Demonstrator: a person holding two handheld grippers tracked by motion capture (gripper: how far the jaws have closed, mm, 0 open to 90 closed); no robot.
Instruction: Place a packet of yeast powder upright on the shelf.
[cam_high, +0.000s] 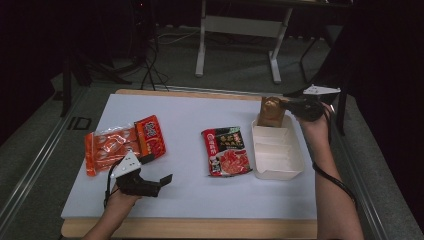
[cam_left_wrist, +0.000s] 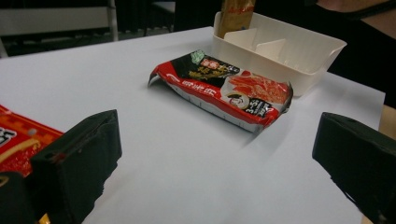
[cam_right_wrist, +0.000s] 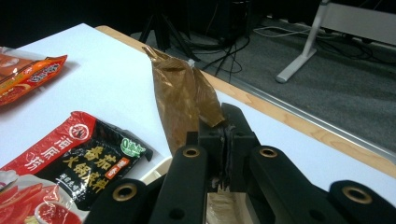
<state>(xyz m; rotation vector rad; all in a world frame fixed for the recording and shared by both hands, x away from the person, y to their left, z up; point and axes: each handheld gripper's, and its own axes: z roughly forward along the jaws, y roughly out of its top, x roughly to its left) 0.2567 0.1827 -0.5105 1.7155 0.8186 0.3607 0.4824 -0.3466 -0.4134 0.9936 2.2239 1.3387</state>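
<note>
A brown packet (cam_high: 271, 111) stands upright over the far end of the white divided tray (cam_high: 300, 161). My right gripper (cam_high: 286, 103) is shut on the packet's upper edge. In the right gripper view the black jaws (cam_right_wrist: 226, 136) pinch a corner of the crinkled brown packet (cam_right_wrist: 180, 100). A red and black food packet (cam_high: 226, 150) lies flat just left of the tray. An orange snack pack (cam_high: 124, 143) lies at the left. My left gripper (cam_high: 157, 169) rests open near the front left, and in its own view my left gripper (cam_left_wrist: 210, 163) has nothing between its jaws.
The left gripper view looks across bare white tabletop to the red packet (cam_left_wrist: 224, 88) and the tray (cam_left_wrist: 299, 70), with the orange pack's corner (cam_left_wrist: 18, 135) beside the left jaw. Beyond the far edge are dark floor, cables and table legs (cam_high: 201, 55).
</note>
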